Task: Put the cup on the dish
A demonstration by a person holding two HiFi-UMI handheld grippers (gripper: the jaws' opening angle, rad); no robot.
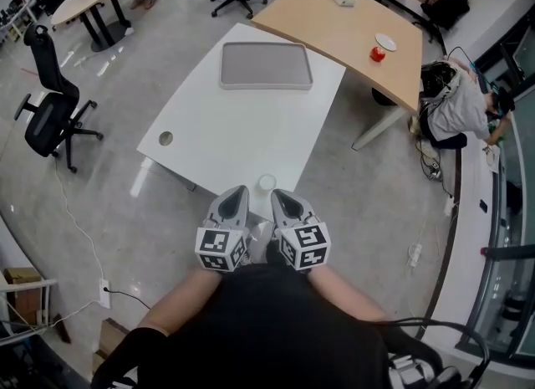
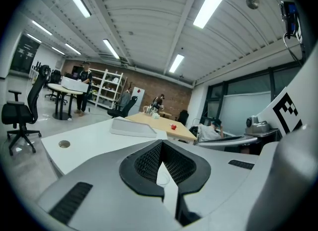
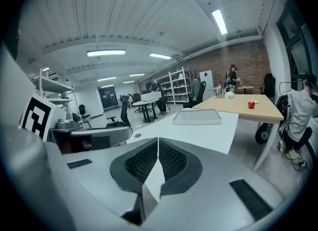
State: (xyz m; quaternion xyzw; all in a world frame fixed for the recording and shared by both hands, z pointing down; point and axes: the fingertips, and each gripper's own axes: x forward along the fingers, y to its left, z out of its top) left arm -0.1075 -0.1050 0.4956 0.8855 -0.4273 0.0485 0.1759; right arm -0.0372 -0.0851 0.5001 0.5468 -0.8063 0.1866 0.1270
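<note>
A small white cup [image 1: 266, 182] stands at the near edge of the white table [image 1: 209, 120], just ahead of and between my two grippers. The left gripper [image 1: 236, 191] and right gripper [image 1: 282, 196] sit side by side, both shut and empty. In the left gripper view the jaws [image 2: 161, 144] meet at the tips, and the cup's rim [image 2: 162, 180] shows through the gap below them. In the right gripper view the gripper [image 3: 158, 139] is shut too. A white dish [image 1: 385, 42] lies on the far wooden table [image 1: 334, 28], beside a small red object [image 1: 377, 54].
A grey tray [image 1: 266, 65] lies at the white table's far end, with a cable hole [image 1: 165, 138] at its left side. Black office chairs [image 1: 50, 103] stand on the floor at left and behind. A person [image 1: 456, 107] sits at the right by the wooden table.
</note>
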